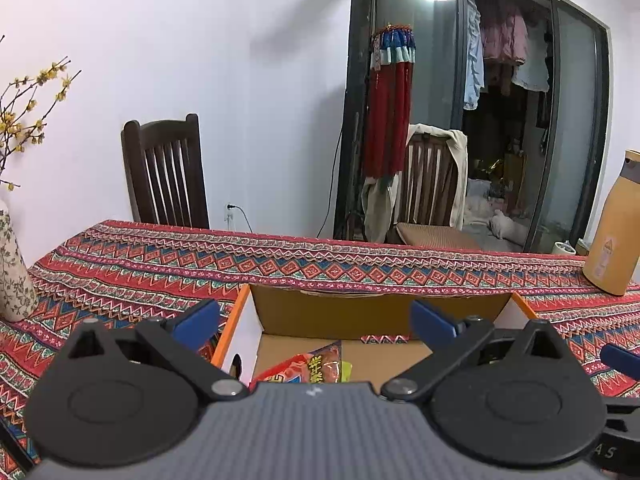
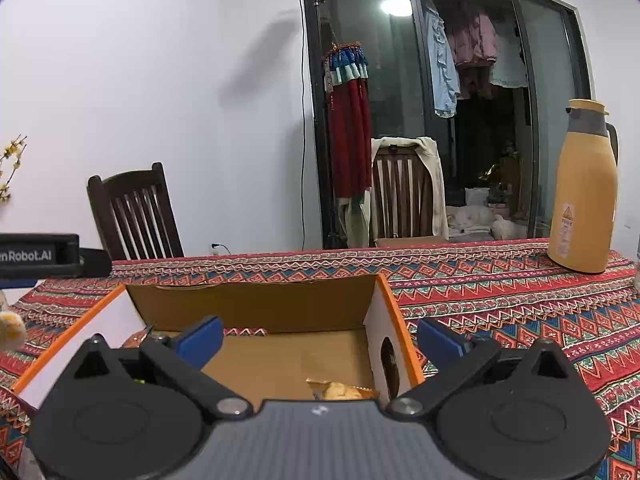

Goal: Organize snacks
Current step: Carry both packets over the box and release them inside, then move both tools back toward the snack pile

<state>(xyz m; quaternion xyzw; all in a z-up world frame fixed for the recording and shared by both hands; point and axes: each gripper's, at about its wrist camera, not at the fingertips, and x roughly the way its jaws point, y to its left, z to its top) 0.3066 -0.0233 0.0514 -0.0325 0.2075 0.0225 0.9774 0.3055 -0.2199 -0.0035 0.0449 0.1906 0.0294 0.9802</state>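
Observation:
An open cardboard box (image 1: 360, 312) with orange rims stands on the patterned tablecloth, seen from both wrists. A red snack bag (image 1: 312, 368) lies on its floor, just past my left gripper (image 1: 316, 322), whose blue pads stand wide apart with nothing between them. In the right wrist view a gold snack bag (image 2: 340, 390) lies on the floor of the box (image 2: 256, 304), low under my right gripper (image 2: 320, 338). That gripper is open too, its jaws straddling the box's right wall with nothing pinched.
A yellow thermos jug (image 2: 584, 196) stands at the table's far right. A floral vase (image 1: 12, 272) with yellow-flowered branches is at the left. Two dark wooden chairs (image 1: 166, 172) stand behind the table, before a white wall and a glass door. The left device's body (image 2: 44, 256) shows at left.

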